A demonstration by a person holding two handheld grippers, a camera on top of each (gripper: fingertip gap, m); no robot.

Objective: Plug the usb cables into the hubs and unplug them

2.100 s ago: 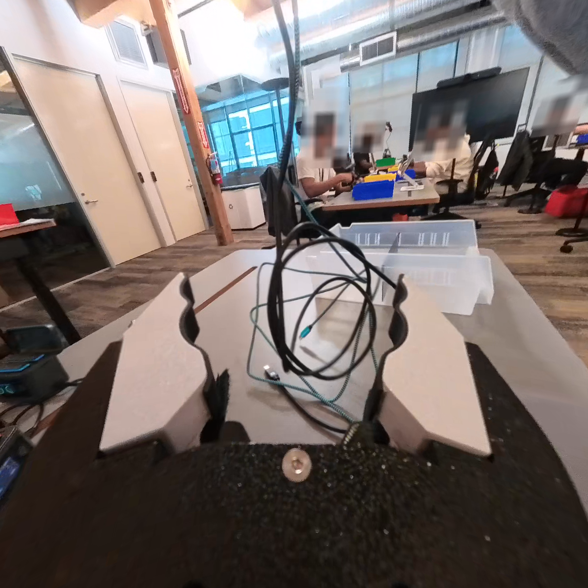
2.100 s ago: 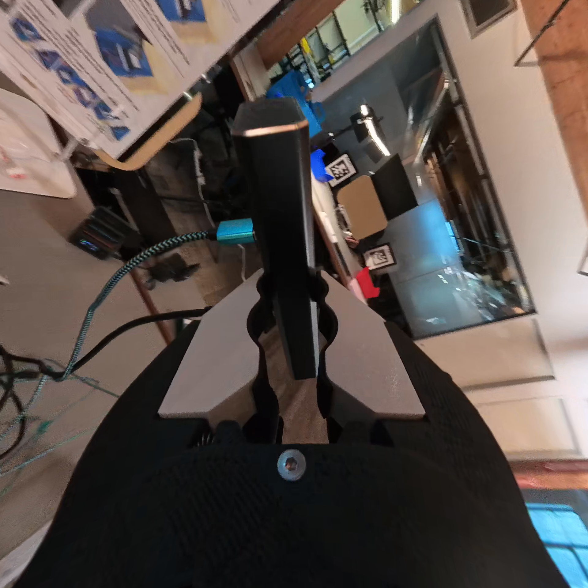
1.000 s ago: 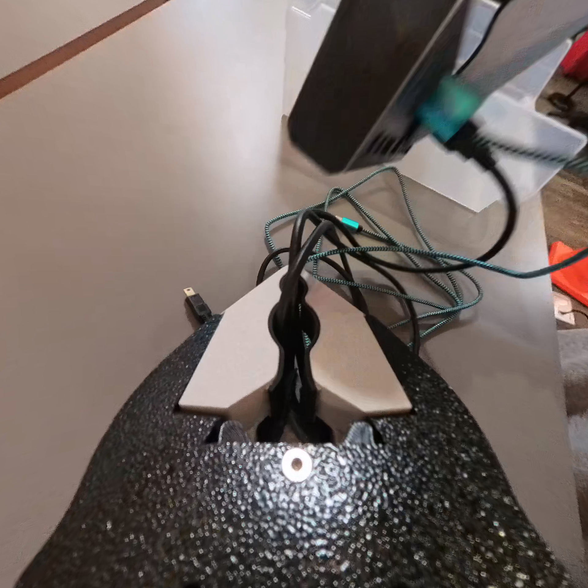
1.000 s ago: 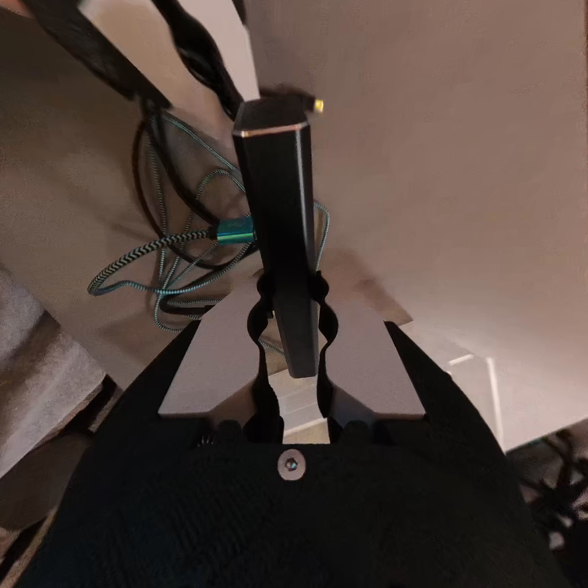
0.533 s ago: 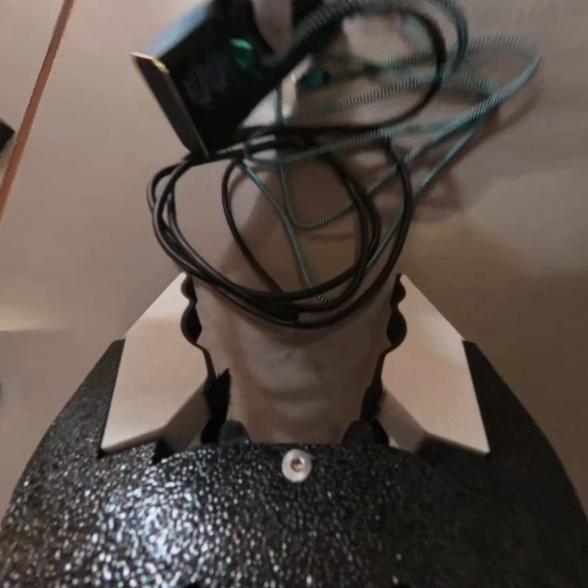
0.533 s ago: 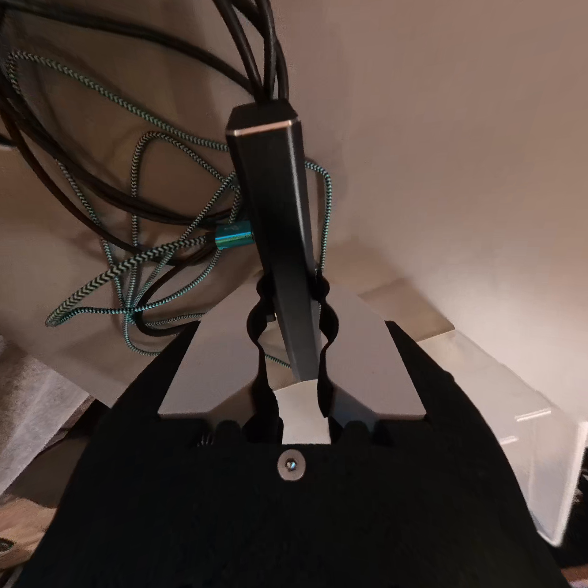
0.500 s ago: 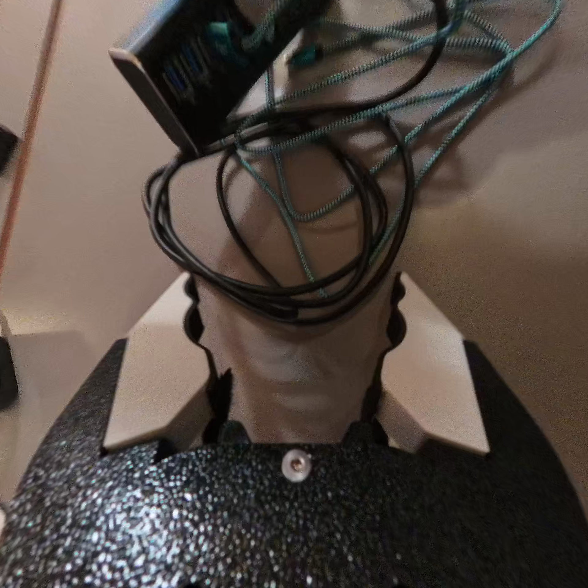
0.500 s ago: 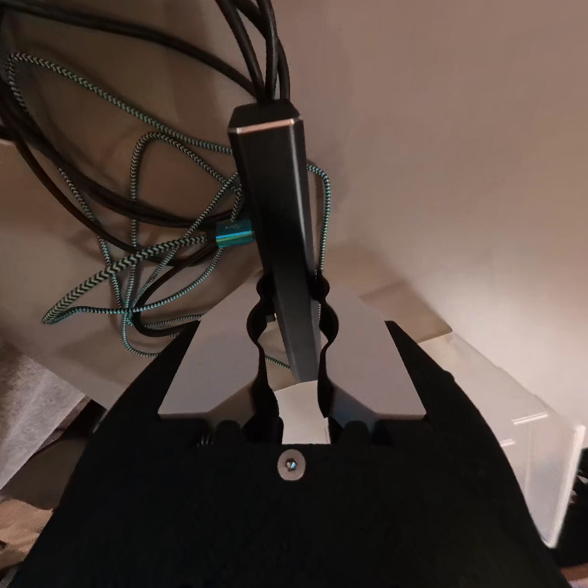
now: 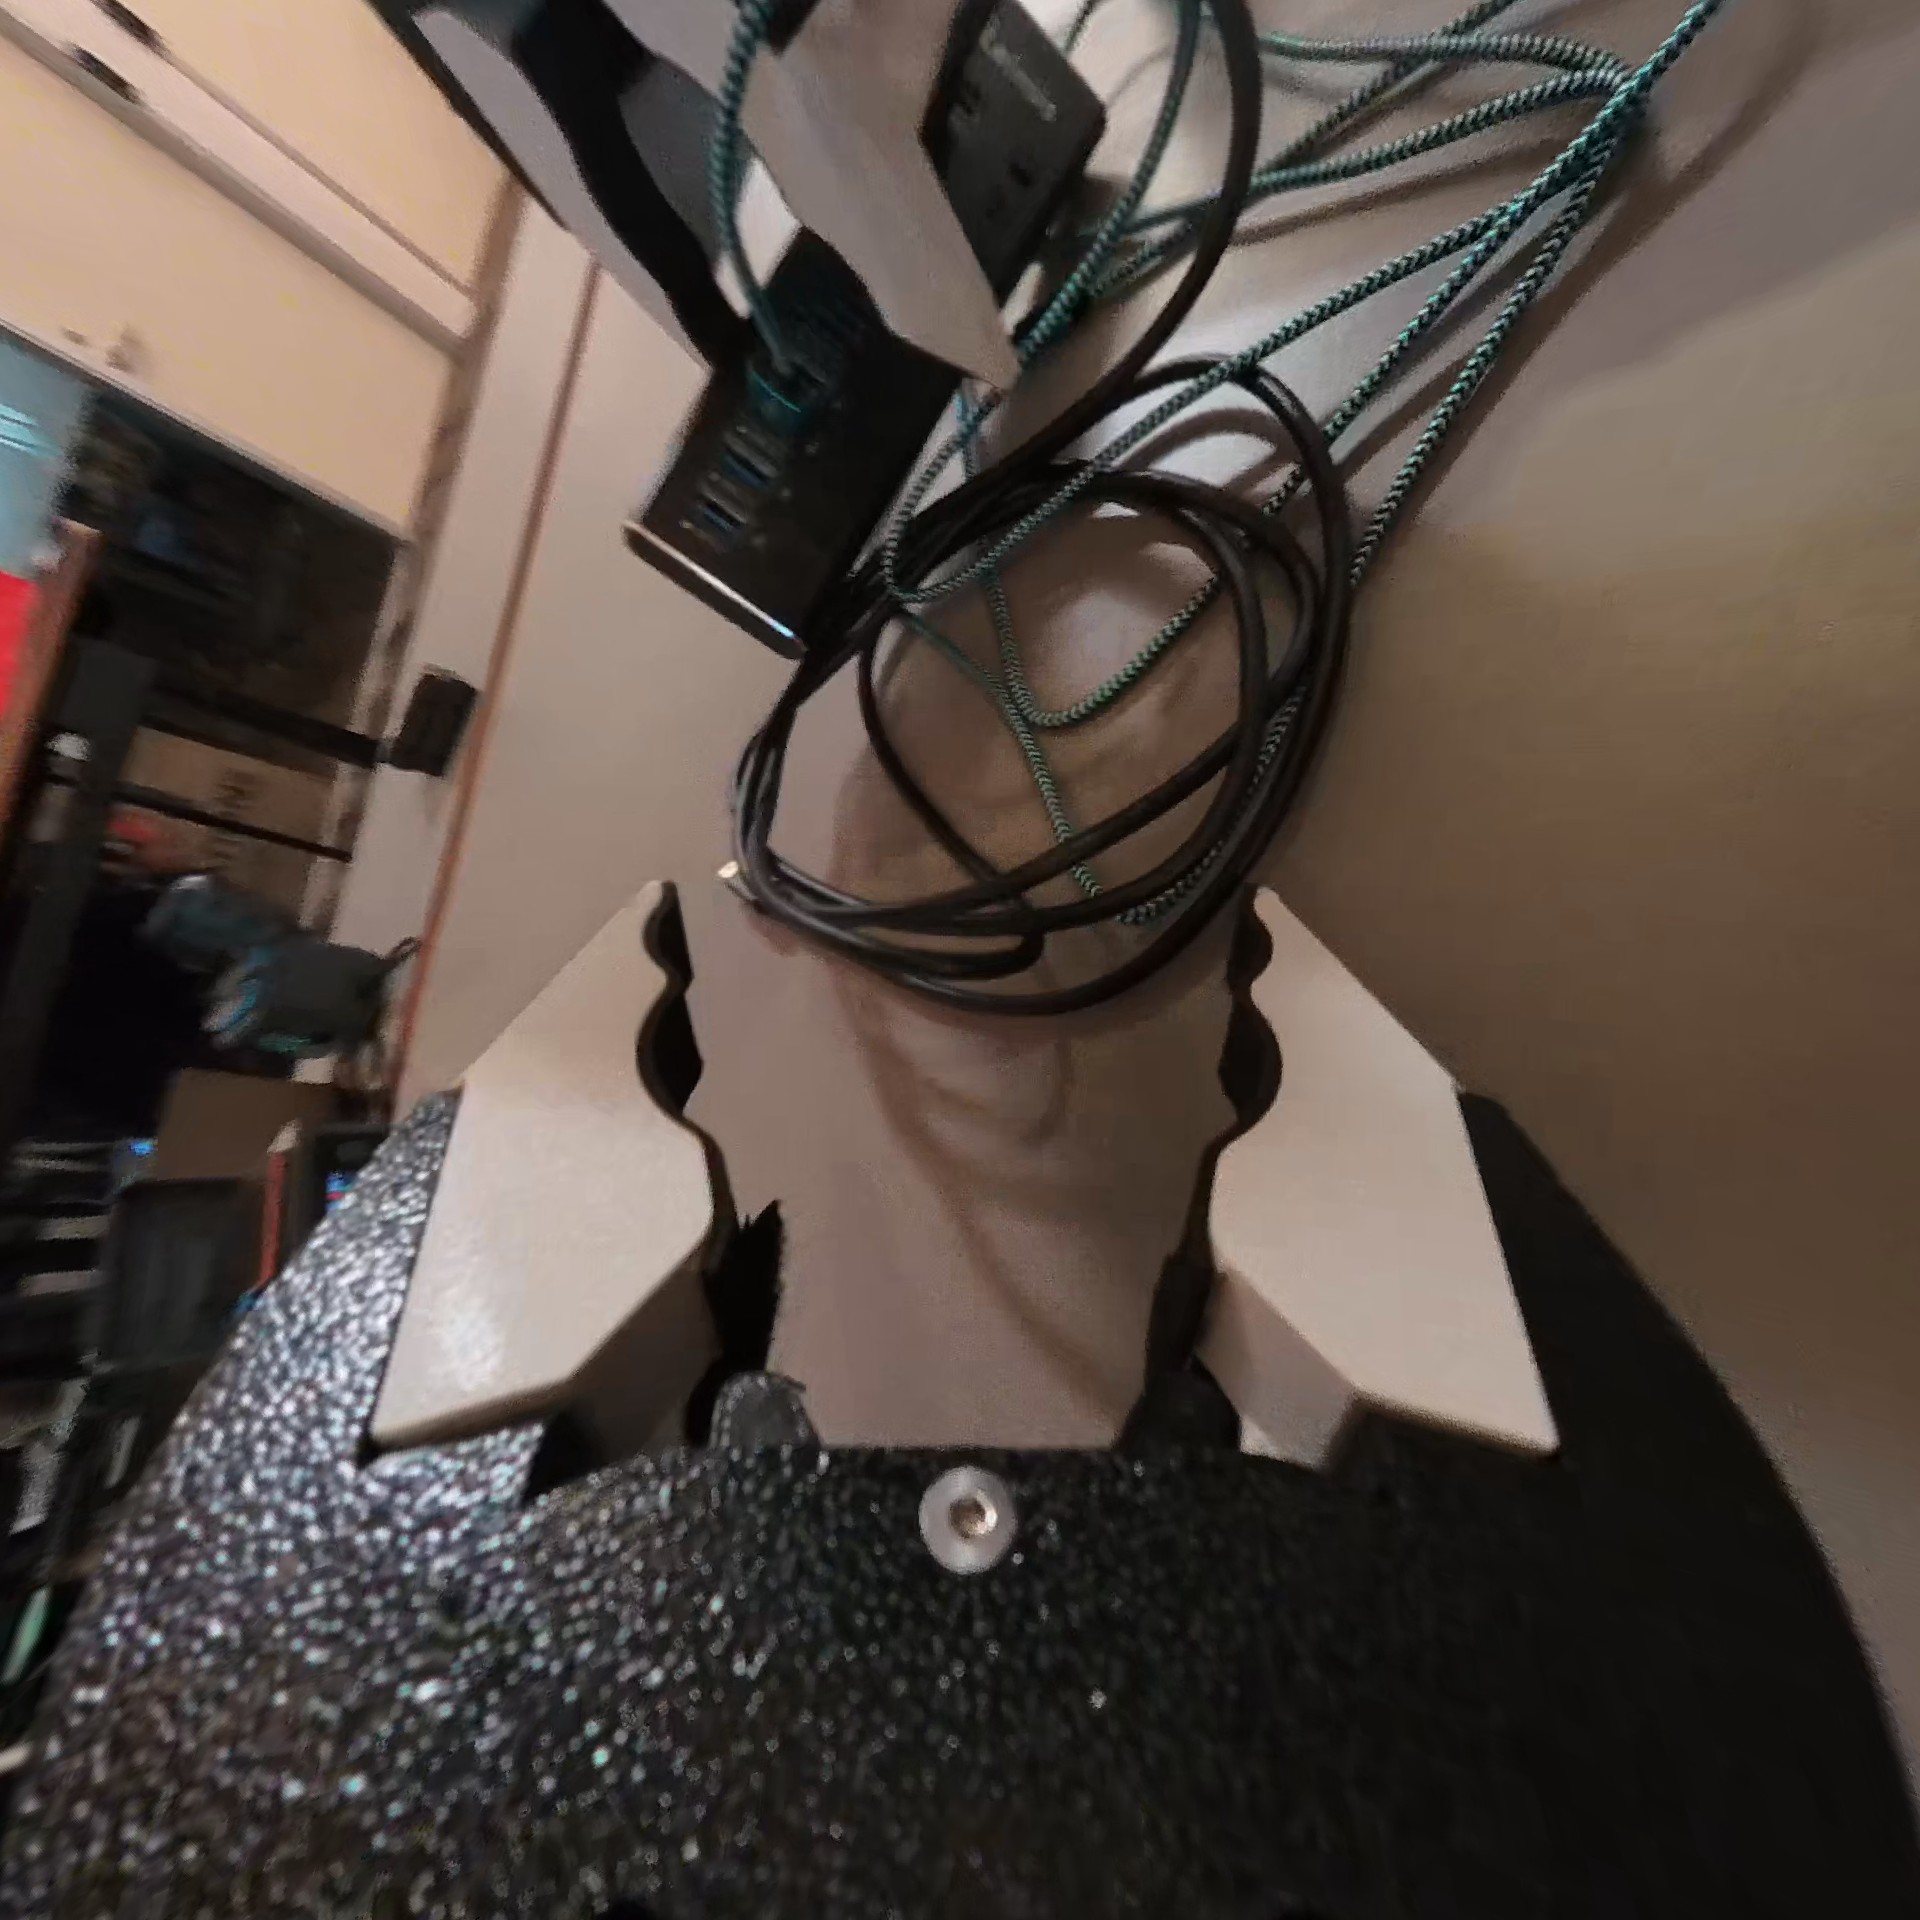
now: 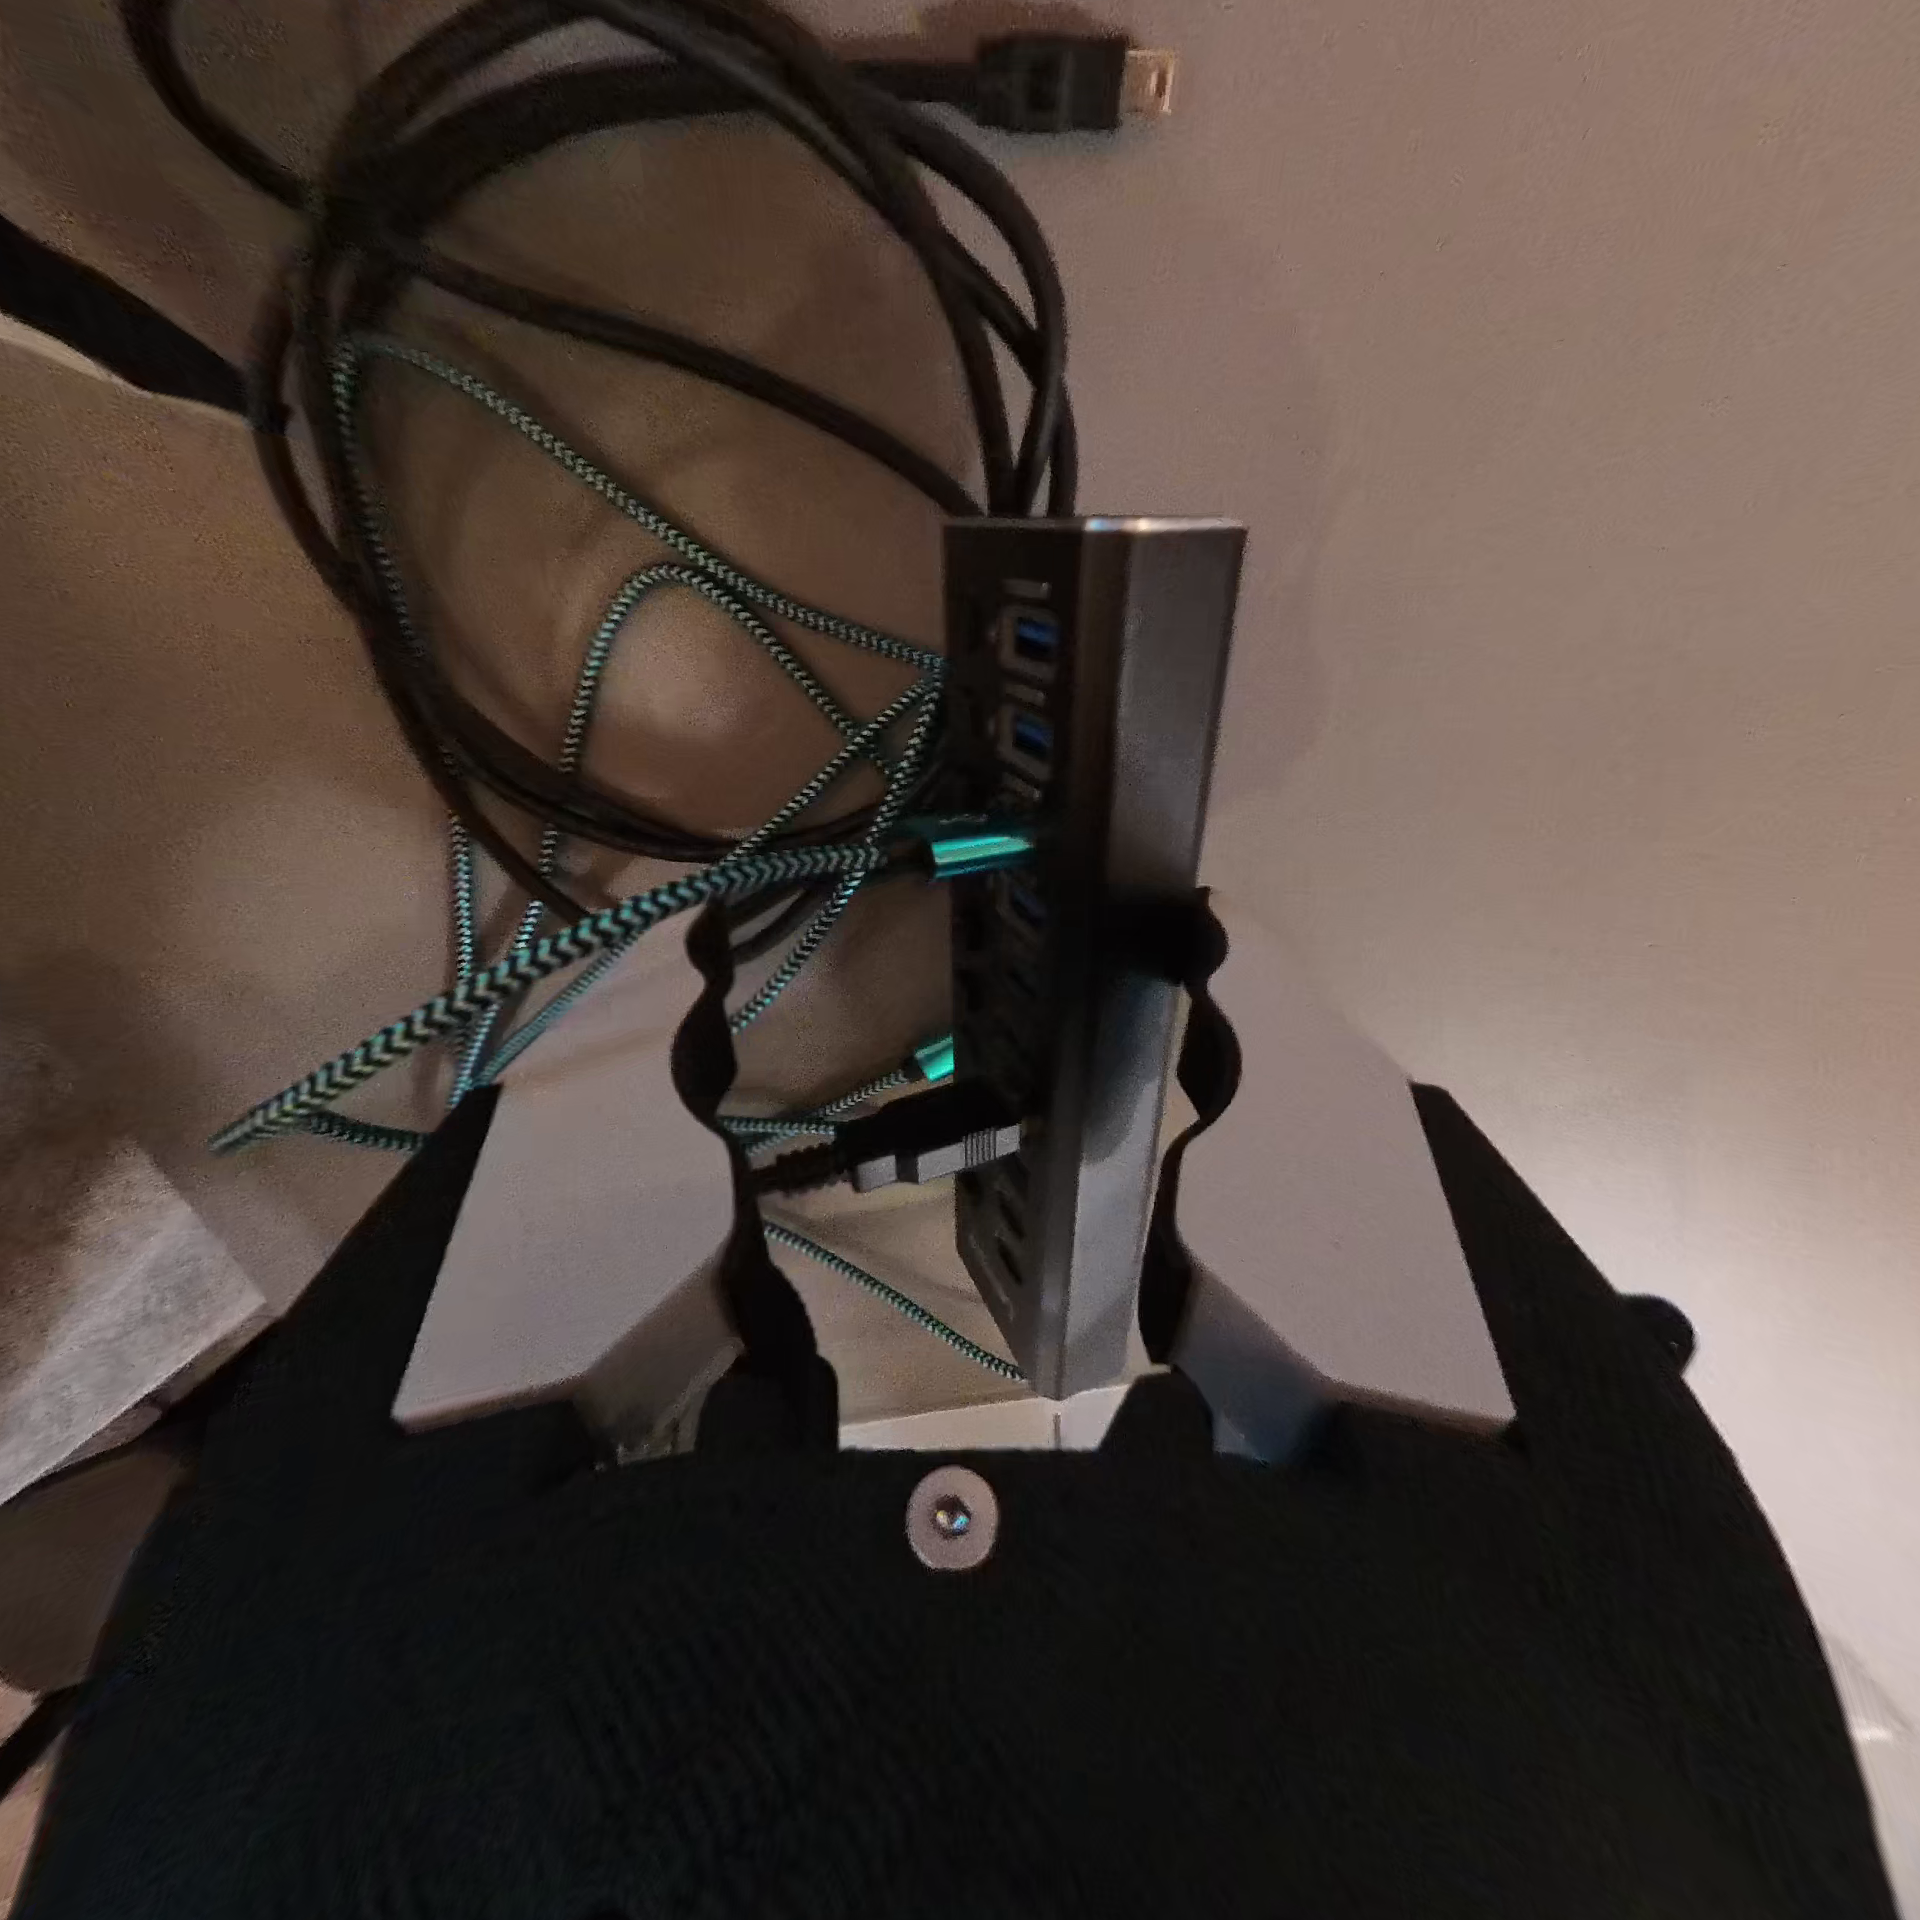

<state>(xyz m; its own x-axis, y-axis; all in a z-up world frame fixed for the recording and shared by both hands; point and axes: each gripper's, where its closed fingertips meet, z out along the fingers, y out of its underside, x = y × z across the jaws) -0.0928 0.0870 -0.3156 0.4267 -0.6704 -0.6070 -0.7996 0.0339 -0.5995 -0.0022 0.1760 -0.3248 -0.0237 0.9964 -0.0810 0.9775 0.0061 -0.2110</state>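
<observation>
A dark grey USB hub [image 10: 1132, 831] with blue ports lies on the beige table [image 10: 1558, 520]. It sits between my right gripper's [image 10: 956, 914] spread fingers, against the right one. A teal braided cable's plug [image 10: 977, 847] and a black cable's grey plug [image 10: 935, 1153] are in its ports. A loose black USB plug [image 10: 1049, 88] lies beyond. My left gripper [image 9: 956, 904] is open and empty, just short of a coil of black cable [image 9: 1039, 790]. The left wrist view shows the hub [image 9: 769, 468] farther off between the right gripper's fingers [image 9: 862, 208].
A second black box with ports [image 9: 1013, 104] lies behind the hub. Teal braided cable [image 9: 1455, 239] loops across the table to the right. The table's left edge [image 9: 488, 623] borders dark shelves and clutter [image 9: 156, 727]. White cloth [image 10: 104, 1299] lies at the left.
My right gripper has opened off the hub, which has turned to show its port side. My left gripper, shut on the black cable a second ago, stays open and has drawn back.
</observation>
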